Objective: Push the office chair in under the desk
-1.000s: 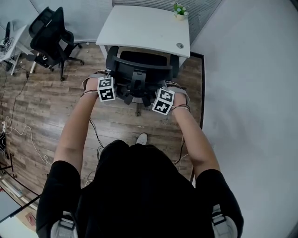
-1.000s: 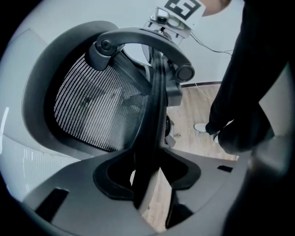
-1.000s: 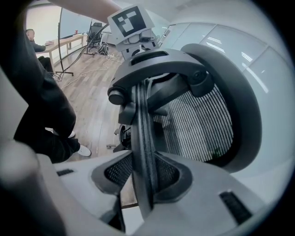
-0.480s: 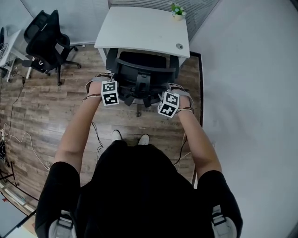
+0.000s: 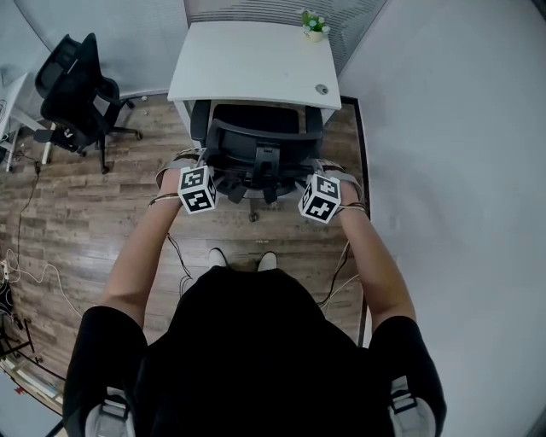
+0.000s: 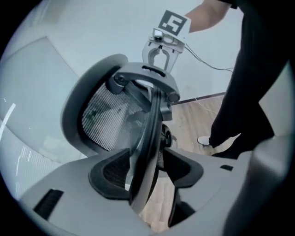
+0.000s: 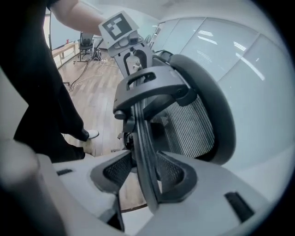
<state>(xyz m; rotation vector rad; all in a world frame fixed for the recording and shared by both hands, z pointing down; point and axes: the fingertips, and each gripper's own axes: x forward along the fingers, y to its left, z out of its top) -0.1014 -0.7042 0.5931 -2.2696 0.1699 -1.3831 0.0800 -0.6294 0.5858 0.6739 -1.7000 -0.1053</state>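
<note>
Head view, with both gripper views. The office chair (image 5: 256, 141) stands on the wood floor (image 5: 85, 196) at the near edge of the white desk (image 5: 247, 64), its backrest turned toward the person and its armrests close to the desk front. The desk top hides how far the seat reaches beneath it. The left gripper (image 6: 147, 171) and the right gripper (image 7: 144, 173) sit at opposite ends of the backrest, each angled downward.

In both gripper views the backrest's rim (image 6: 150, 147) runs between the jaws. Both pairs of jaws have just been opening and now stand apart. On the left gripper, floor shows between the rim and one pad (image 6: 184, 169). On the right gripper, a gap shows beside one pad (image 7: 116, 169). Whether each gripper's other pad brushes the rim is hard to judge from these angles.

A small potted plant (image 5: 313, 24) stands at the desk's far corner. A second chair (image 5: 72, 90) stands well apart, at the left of the head view. The person's shoes (image 5: 217, 256) show on the floor behind the chair.
</note>
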